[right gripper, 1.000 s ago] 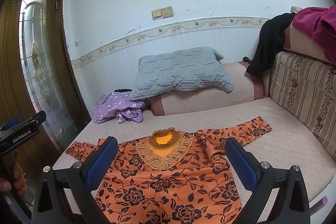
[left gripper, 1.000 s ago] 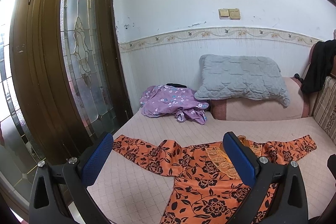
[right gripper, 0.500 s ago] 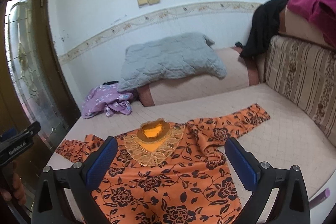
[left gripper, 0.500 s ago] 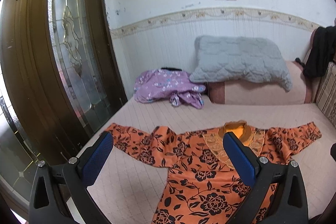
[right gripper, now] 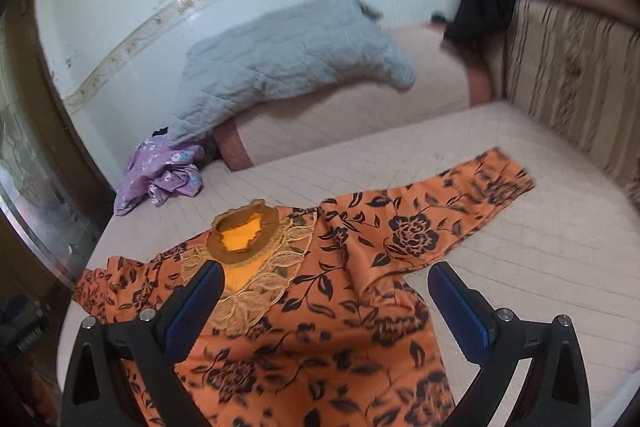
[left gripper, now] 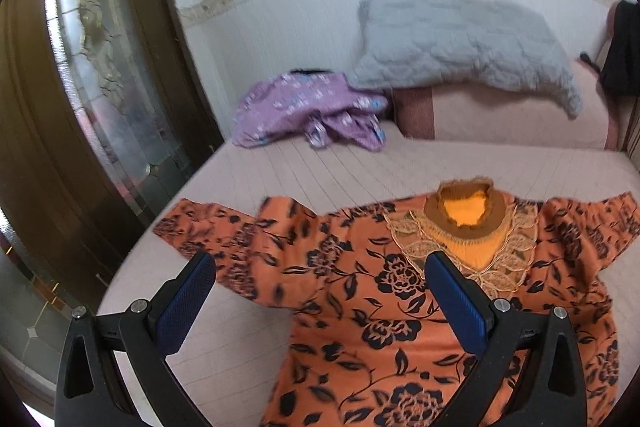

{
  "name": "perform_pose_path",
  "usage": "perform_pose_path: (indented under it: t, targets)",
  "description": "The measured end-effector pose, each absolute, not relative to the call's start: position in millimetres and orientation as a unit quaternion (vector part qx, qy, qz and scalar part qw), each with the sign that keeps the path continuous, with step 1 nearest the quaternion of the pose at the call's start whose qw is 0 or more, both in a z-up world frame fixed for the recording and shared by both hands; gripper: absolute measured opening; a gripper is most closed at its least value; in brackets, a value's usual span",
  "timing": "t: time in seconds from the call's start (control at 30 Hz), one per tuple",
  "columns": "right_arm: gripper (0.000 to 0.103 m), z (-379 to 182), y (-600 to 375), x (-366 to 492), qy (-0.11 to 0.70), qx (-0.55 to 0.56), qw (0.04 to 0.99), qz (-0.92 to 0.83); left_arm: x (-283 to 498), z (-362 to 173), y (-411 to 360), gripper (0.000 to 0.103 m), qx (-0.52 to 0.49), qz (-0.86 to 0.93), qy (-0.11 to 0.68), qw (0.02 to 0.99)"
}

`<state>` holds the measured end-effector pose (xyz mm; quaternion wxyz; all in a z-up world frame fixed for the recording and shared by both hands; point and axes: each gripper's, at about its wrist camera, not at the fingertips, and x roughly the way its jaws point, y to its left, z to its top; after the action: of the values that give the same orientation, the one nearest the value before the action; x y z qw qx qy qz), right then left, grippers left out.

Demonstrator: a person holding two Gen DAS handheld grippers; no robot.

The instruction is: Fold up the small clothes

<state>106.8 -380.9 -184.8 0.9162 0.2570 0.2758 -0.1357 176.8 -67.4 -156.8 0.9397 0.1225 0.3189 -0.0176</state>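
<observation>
Orange cloth with black flowers, a small blouse (left gripper: 400,291), lay face up and spread flat on the pink quilted mattress (left gripper: 304,171), collar toward 12 o'clock, both sleeves stretched out sideways. Seen from the left wrist: left sleeve (left gripper: 216,231) reaching toward 9 o'clock, near the mattress edge by the wooden door (left gripper: 52,131). Seen from the right wrist: right sleeve (right gripper: 452,203) angled toward 2 o'clock, its cuff well short of the striped sofa back (right gripper: 568,75). Looked unfolded as yet; judged to be the very start of the fold, the approach before the first grasp.

Left gripper (left gripper: 320,291) hung above the shoulder on its side, blue pads wide apart, nothing between them. Right gripper (right gripper: 328,295) hung above the chest and the opposite shoulder, likewise spread wide and holding nothing. Could not tell whether either pad touched cloth; probably not.

Next move, as judged: lower each gripper onto a sleeve or shoulder seam, pinch one layer only, then carry the sleeves inward across the chest. Called for a shallow bite so the mattress cover stayed out of the pinch, and for matched timing so the body did not skew.

Elsewhere: purple flowered garment (left gripper: 312,115) crumpled at 11 o'clock, well apart from the blouse, likely next in line; grey quilted pillow (left gripper: 464,47) at 12 o'clock against the wall.
</observation>
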Motion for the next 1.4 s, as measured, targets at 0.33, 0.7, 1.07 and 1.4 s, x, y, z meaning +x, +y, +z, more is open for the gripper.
perform_pose_path:
  t: [0.33,0.7,1.07,1.4]
  targets:
    - [0.1,-305,-581,129,0.279,0.508,0.799,-0.161,250,-294,-122,0.103,0.151,-0.091,0.455,0.873]
    - [0.079,-328,-649,163,0.258,0.506,0.788,-0.237,255,-321,-122,0.103,0.094,-0.106,0.474,0.869]
    - [0.006,-304,-661,157,0.177,0.514,0.806,-0.234,261,-317,-121,0.103,0.111,-0.106,0.488,0.859]
    - [0.006,-149,-498,180,0.106,0.455,0.884,-0.034,290,-262,-66,0.103,0.115,-0.003,0.423,0.899]
